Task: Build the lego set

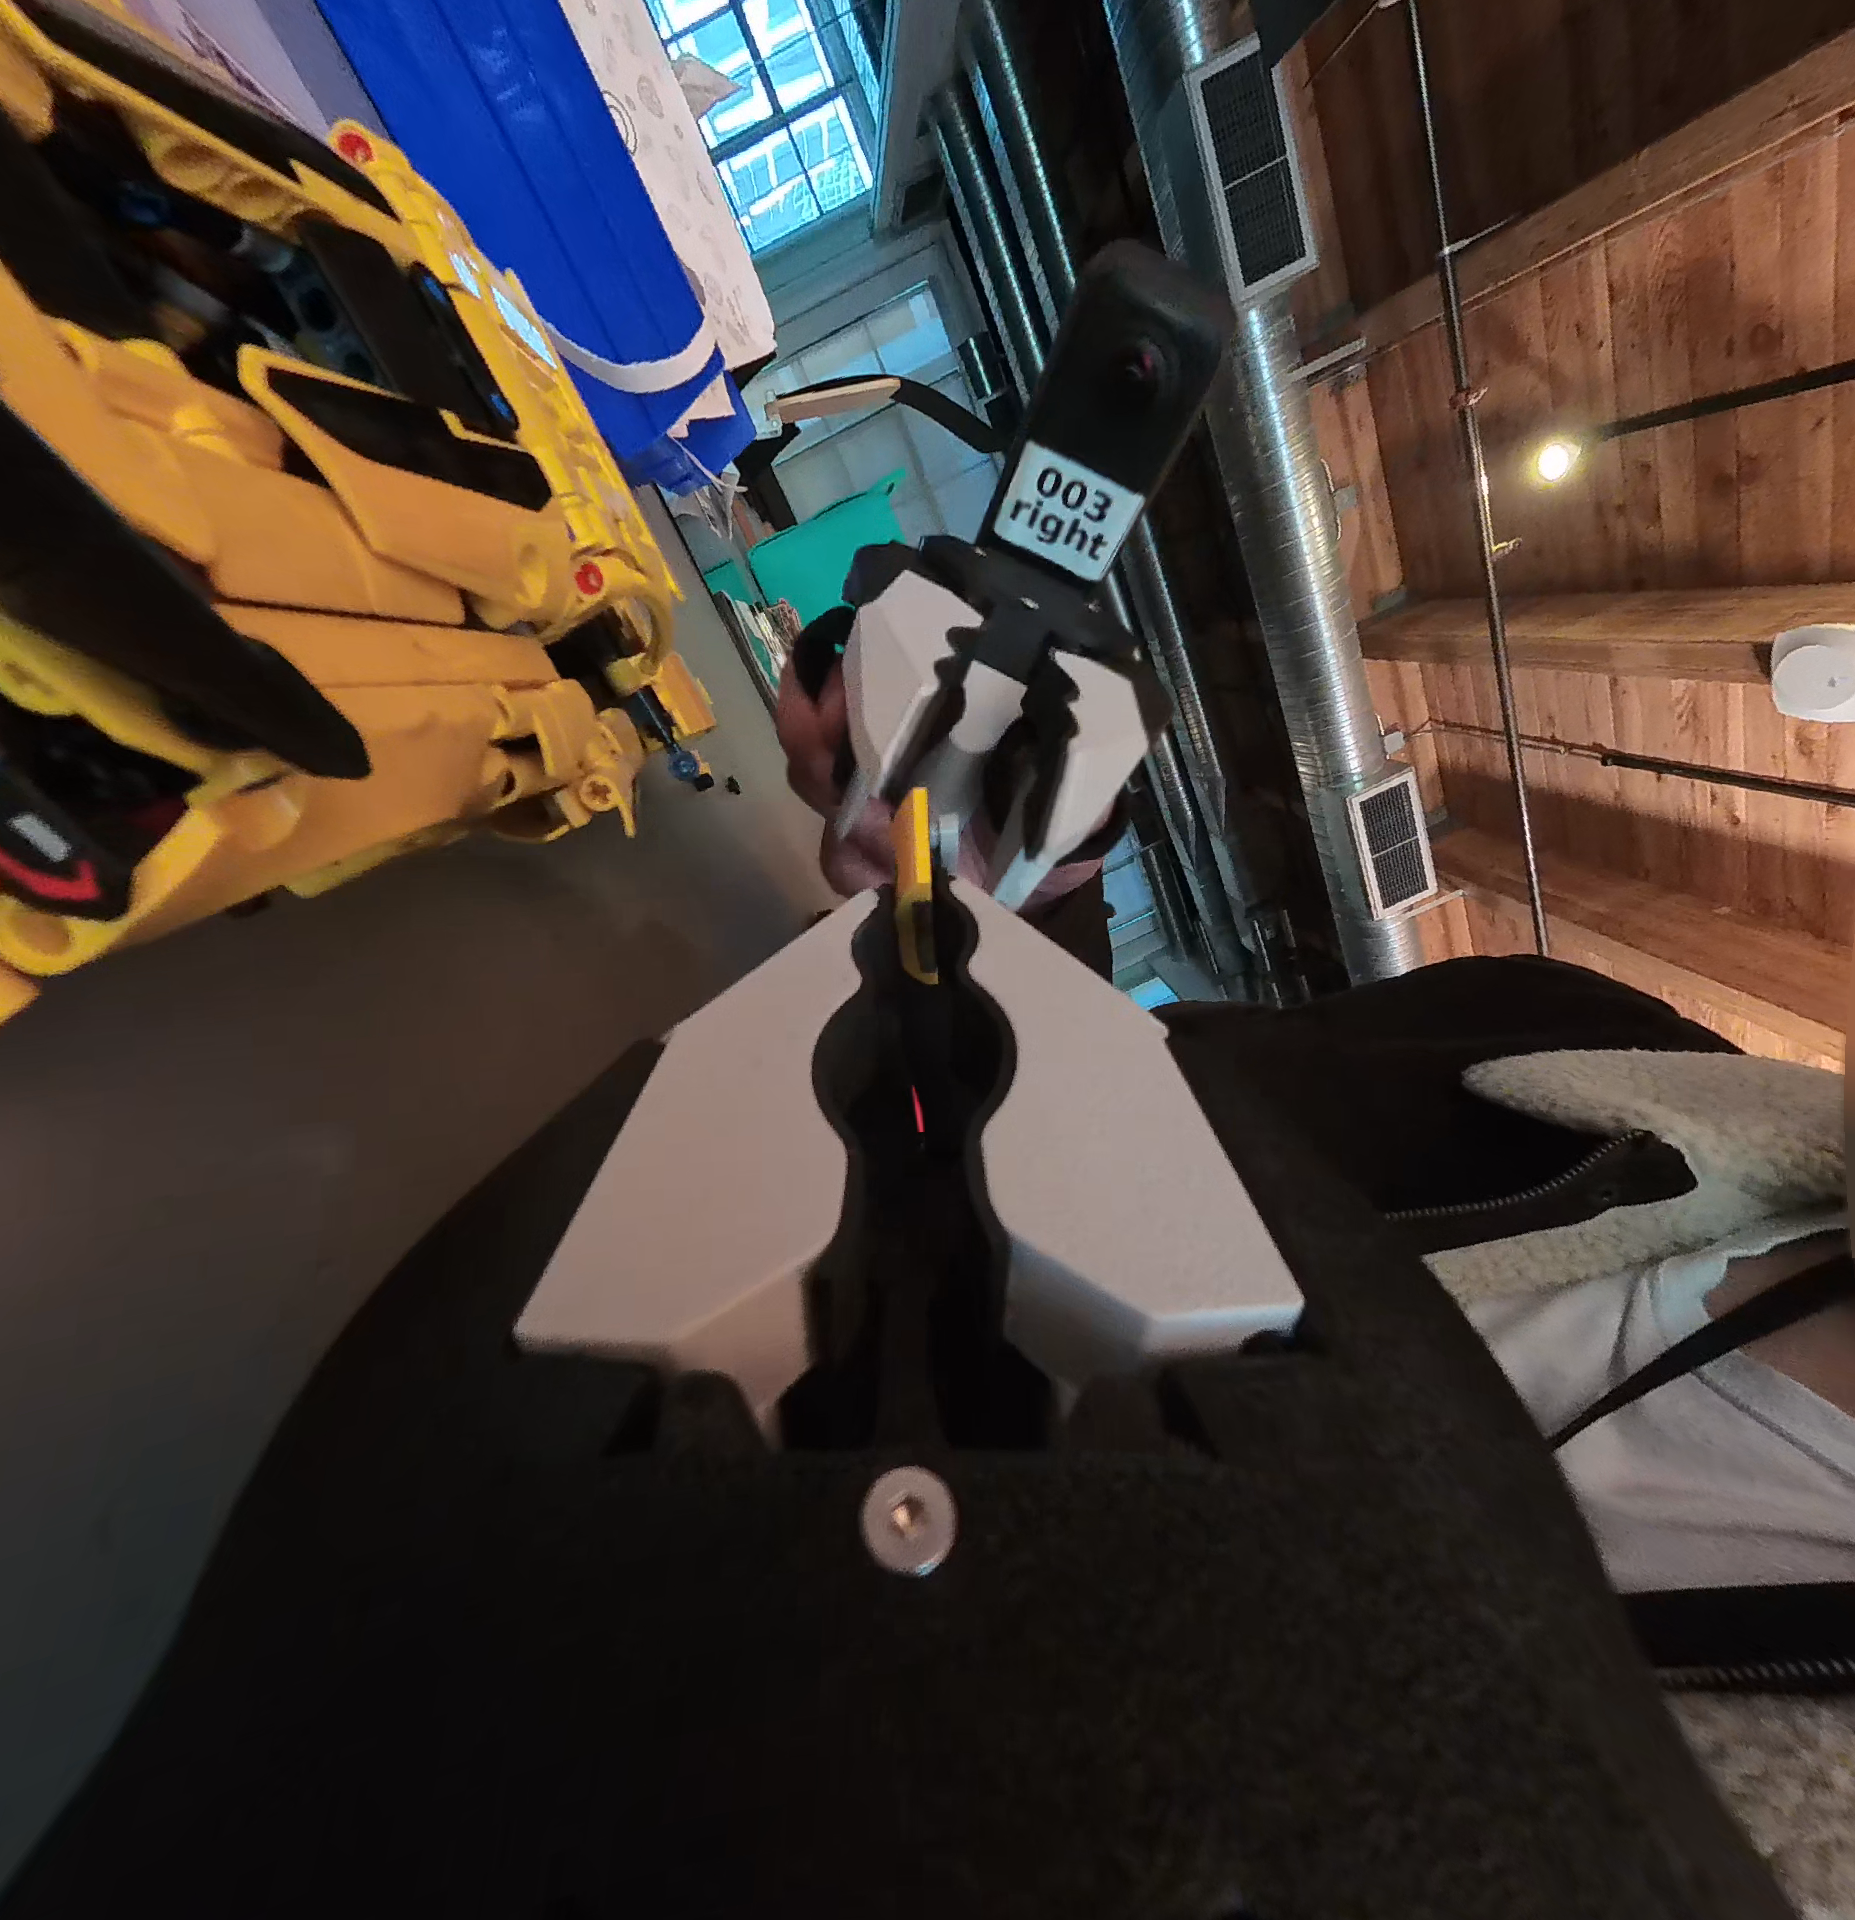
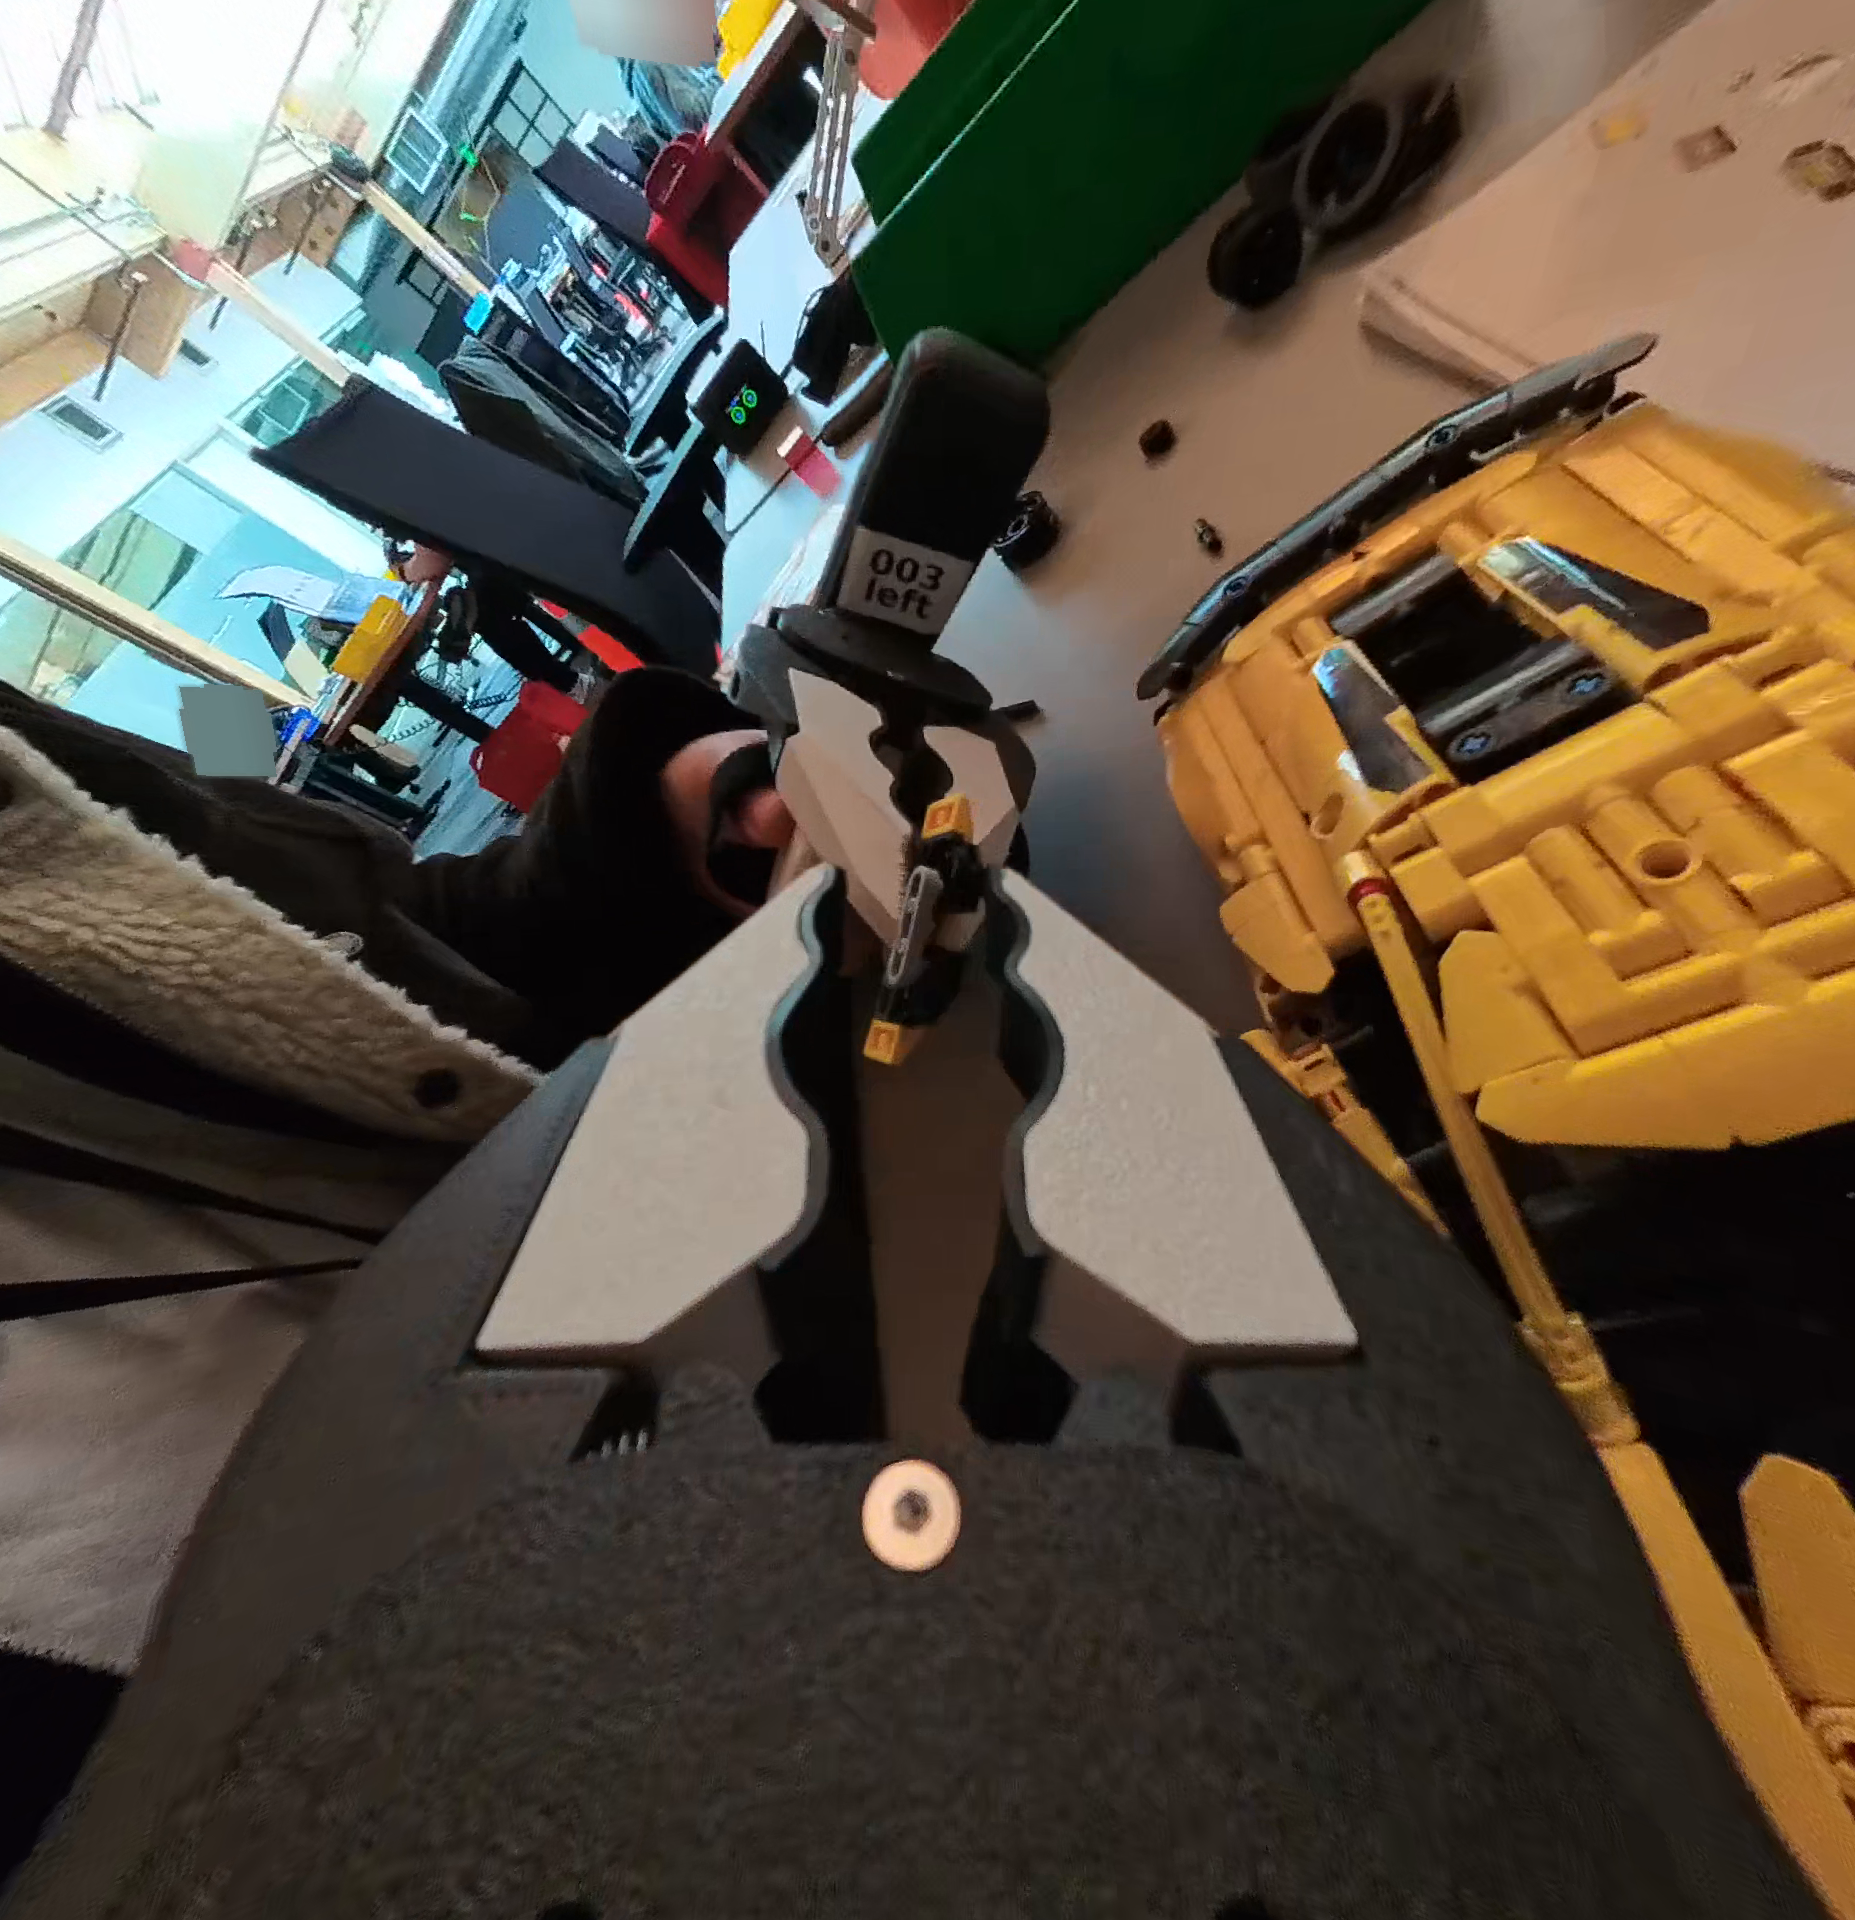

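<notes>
A: Where does the small assembly sit right now?

B: It hangs in the air between the two tools, beside the yellow car (image 2: 1525, 831) rather than on it. The left gripper (image 1: 918, 914) is clenched on a yellow piece (image 1: 915, 894), pinched at the very tips.

A: And the other side?

B: In the right wrist view the small assembly (image 2: 923, 914) shows as a short stack of yellow, black and grey parts with a grey strip along it. It lies in the mouth of the right gripper (image 2: 918, 935), whose fingers stand slightly apart around it. I cannot tell whether they press on it or only frame it.

A: So what makes this step go well?

B: My guess is that the two halves are being mated in mid-air. Keep both tools nose to nose on one line, so the push runs straight through the joint and nothing twists. The left grip is shallow, so a sideways nudge could flick the piece out.

A: Anything else?

B: Stay over the table (image 1: 279, 1039), so a dropped part lands close. Keep clear of the car's bodywork too; it sits near both tools and a knock could loosen its panels.
</notes>
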Demonstrator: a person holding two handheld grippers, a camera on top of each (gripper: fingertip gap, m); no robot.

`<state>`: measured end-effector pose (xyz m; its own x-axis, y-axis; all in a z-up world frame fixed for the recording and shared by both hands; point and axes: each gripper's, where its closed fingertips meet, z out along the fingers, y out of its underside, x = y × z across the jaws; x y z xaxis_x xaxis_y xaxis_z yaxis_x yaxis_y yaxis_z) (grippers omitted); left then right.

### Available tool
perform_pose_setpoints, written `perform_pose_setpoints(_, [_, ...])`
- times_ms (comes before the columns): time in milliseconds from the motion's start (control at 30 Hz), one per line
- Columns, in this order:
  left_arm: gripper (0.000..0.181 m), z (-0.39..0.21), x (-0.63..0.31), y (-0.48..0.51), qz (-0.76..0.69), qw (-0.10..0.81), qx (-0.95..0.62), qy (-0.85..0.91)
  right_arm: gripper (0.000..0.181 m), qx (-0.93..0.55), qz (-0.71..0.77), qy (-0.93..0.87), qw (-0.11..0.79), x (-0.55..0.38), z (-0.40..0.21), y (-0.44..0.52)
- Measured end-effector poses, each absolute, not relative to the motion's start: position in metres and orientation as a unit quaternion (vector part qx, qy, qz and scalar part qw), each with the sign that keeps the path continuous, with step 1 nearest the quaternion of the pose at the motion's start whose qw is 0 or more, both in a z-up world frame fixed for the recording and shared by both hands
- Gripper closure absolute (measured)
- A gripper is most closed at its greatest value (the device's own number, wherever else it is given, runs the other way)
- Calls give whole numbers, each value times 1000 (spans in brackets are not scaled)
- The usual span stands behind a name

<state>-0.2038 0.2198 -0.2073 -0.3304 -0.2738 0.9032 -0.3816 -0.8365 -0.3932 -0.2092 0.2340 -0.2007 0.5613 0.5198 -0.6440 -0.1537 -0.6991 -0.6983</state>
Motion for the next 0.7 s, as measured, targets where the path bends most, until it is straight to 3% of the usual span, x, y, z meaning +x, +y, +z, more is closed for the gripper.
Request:
perform_pose_setpoints(167, [175,-207,-204,218,764,35,576,-289,156,-812,450,-111,355,-209,-213,235])
perform_pose_setpoints(267, [175,-208,-203,218,762,34,578,-291,168,-801,471,-111,353,-211,-209,234])
perform_pose_setpoints(700, [175,-202,-205,212,752,-18,564,-341,171,-742,581,-75,326,-215,-200,226])
